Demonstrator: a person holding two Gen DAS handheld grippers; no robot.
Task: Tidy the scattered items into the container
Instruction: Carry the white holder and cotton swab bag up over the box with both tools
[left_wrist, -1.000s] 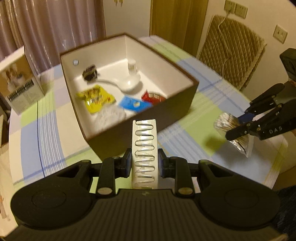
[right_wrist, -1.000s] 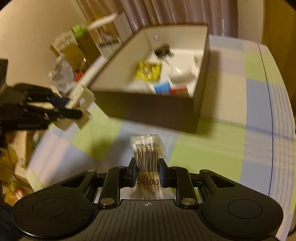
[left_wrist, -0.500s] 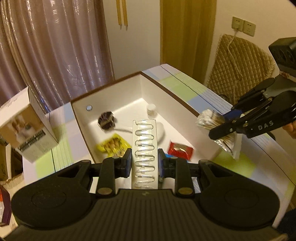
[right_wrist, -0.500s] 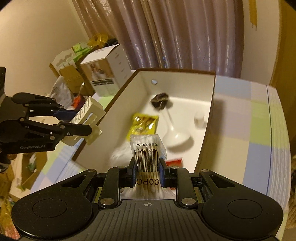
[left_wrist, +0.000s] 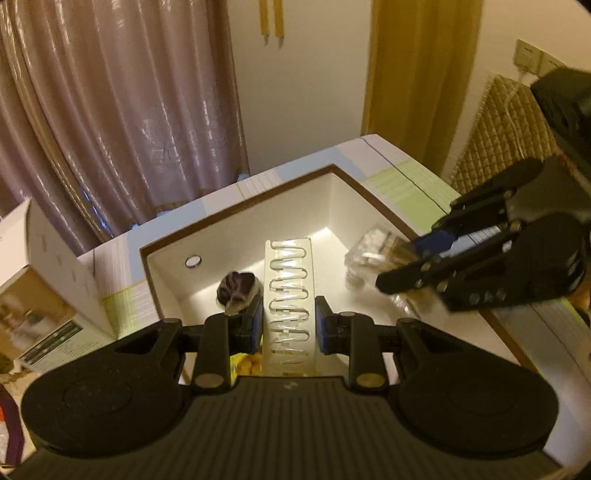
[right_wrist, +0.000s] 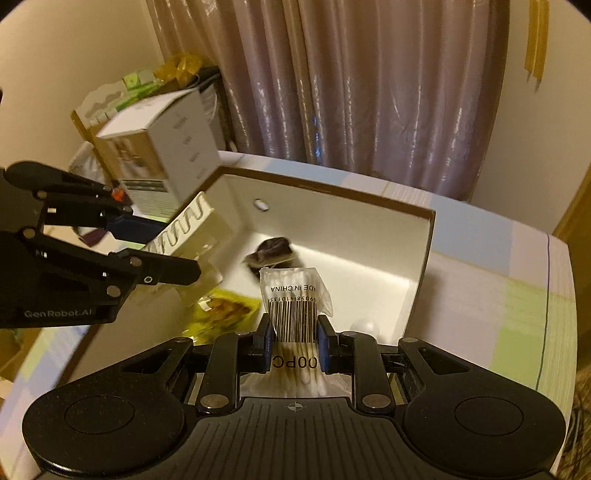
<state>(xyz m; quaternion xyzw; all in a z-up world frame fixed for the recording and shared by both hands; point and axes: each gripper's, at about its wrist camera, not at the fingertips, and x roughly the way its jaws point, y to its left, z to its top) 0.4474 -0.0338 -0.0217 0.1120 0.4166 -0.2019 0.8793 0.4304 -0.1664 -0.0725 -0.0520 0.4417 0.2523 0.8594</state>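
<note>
My left gripper (left_wrist: 289, 325) is shut on a white plastic tray with a zigzag slot (left_wrist: 290, 295) and holds it above the brown box with a white inside (left_wrist: 258, 210). My right gripper (right_wrist: 293, 343) is shut on a clear bag of cotton swabs with a barcode (right_wrist: 293, 306), also above the box (right_wrist: 369, 229). Each gripper shows in the other's view: the right one (left_wrist: 424, 254) with the bag (left_wrist: 373, 251), the left one (right_wrist: 162, 247) with the tray (right_wrist: 184, 225). In the box lie a dark wrapped item (left_wrist: 236, 291) and a yellow packet (right_wrist: 225, 306).
A white carton (left_wrist: 33, 295) stands left of the box on the checked tablecloth (right_wrist: 498, 295). Curtains hang behind the table. A quilted chair back (left_wrist: 509, 122) is at the right. Cluttered boxes (right_wrist: 140, 88) are stacked at the far left.
Both grippers have moved forward and in over the open box, carrying the tray and the swab bag. The box now lies right under both of them.
</note>
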